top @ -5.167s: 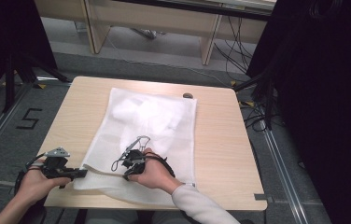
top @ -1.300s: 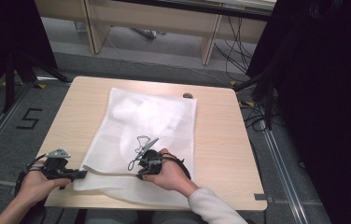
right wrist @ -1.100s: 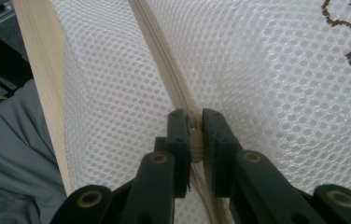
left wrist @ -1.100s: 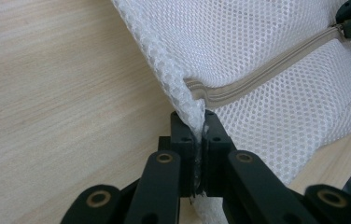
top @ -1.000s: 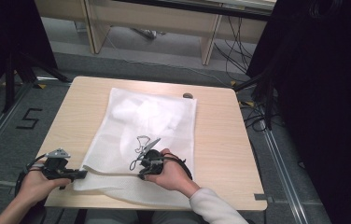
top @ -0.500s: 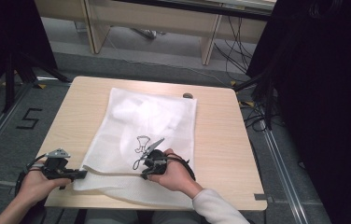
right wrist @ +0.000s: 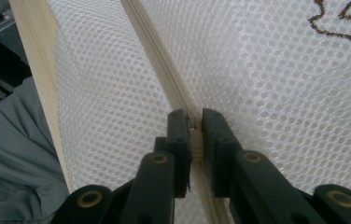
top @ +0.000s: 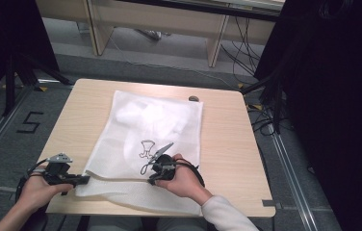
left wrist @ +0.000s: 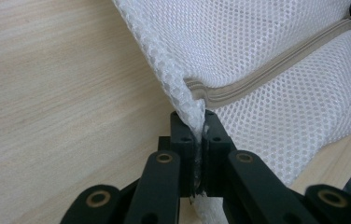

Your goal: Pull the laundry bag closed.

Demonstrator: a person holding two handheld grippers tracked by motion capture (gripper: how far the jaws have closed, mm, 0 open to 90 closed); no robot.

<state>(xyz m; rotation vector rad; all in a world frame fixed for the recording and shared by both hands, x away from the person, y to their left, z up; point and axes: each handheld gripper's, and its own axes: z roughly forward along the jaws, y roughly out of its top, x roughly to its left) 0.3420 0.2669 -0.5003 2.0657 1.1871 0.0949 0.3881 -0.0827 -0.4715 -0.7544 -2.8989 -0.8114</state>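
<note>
A white mesh bag (top: 155,125) lies flat on the wooden table (top: 222,139), with white contents showing faintly near its far end. A beige zipper (left wrist: 267,70) runs along its near side. My left gripper (top: 85,179) is at the bag's near left corner, shut on the mesh at the zipper's end (left wrist: 198,121). My right gripper (top: 150,179) rests on the bag near its middle, jaws pointing left along the zipper (right wrist: 159,60). It is shut on the zipper pull (right wrist: 195,133). A small brown embroidered outline (right wrist: 332,23) sits on the mesh just beyond.
A small dark object (top: 193,98) lies at the table's far edge. The near table edge (right wrist: 33,60) and the person's grey clothing (right wrist: 10,154) are close beside the right gripper. Bare wood (left wrist: 47,93) surrounds the bag. A "5" (top: 30,122) marks the floor at left.
The right gripper has slid to the right along the bag's near side, holding the zipper pull. The left gripper has kept its hold on the corner in place.
</note>
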